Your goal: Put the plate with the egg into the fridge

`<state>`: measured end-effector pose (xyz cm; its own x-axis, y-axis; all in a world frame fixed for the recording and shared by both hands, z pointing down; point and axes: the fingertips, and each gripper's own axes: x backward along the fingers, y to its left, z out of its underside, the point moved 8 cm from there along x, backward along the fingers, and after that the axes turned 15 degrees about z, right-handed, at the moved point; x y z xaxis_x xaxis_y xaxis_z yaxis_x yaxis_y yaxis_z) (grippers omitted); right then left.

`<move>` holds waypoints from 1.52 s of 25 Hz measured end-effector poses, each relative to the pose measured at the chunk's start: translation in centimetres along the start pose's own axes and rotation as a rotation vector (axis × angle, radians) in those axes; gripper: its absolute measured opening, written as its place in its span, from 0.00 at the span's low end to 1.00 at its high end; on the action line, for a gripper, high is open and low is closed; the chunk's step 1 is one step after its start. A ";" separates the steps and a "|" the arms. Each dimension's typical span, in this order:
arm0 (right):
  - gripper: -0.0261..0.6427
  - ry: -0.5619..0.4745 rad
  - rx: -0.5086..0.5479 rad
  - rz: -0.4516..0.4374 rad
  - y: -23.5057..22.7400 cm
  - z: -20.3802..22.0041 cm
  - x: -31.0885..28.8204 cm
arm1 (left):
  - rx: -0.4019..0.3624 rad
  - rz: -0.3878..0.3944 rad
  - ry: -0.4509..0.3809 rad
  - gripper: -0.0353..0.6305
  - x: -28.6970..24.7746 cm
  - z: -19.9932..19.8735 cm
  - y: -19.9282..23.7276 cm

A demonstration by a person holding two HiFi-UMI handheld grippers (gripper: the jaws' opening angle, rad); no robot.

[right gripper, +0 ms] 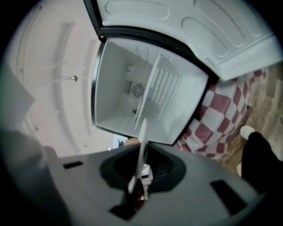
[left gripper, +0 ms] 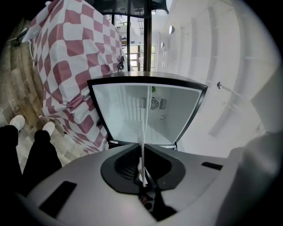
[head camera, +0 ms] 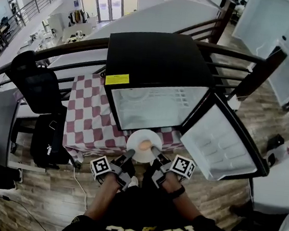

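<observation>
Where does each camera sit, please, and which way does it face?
Head view: on the head, steeply down at open fridge, plate, egg; left gripper, right gripper and forearms show.
Left gripper view: along jaws shut on the plate, into the fridge; legs show.
Right gripper view: likewise; a shoe shows.
Shared: fridge interior, plate.

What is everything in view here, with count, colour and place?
fridge: one, black, white inside, on the tablecloth
fridge door: one, white inner side, swung open to the right
tablecloth: one, red and white checked, under the fridge
plate: one, white, in front of the open fridge
egg: one, pale brown, on the plate
office chair: one, black, left of the tablecloth
railing: one, dark, behind the fridge
left gripper: one, dark, shut on the plate's near rim
right gripper: one, dark, shut on the plate's near rim
</observation>
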<state>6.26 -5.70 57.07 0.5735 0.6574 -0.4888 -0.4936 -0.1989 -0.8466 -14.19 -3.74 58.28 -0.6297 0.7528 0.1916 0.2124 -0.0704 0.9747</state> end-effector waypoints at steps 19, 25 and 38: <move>0.12 0.032 0.257 0.123 -6.7 -6.3 -11.8 | -0.013 -0.191 -0.131 0.11 -6.0 -6.3 11.2; 0.13 0.048 0.257 0.159 -7.7 -7.8 -14.8 | -0.029 -0.226 -0.183 0.11 -7.4 -7.9 13.1; 0.15 0.030 0.324 0.219 -9.7 -9.9 -19.7 | -0.075 -0.257 -0.249 0.11 -10.0 -10.8 16.7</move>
<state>6.25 -23.92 72.86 0.4479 0.6024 -0.6607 -0.7848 -0.0892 -0.6133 -12.36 -19.50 73.89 -0.4521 0.8879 -0.0853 0.0097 0.1005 0.9949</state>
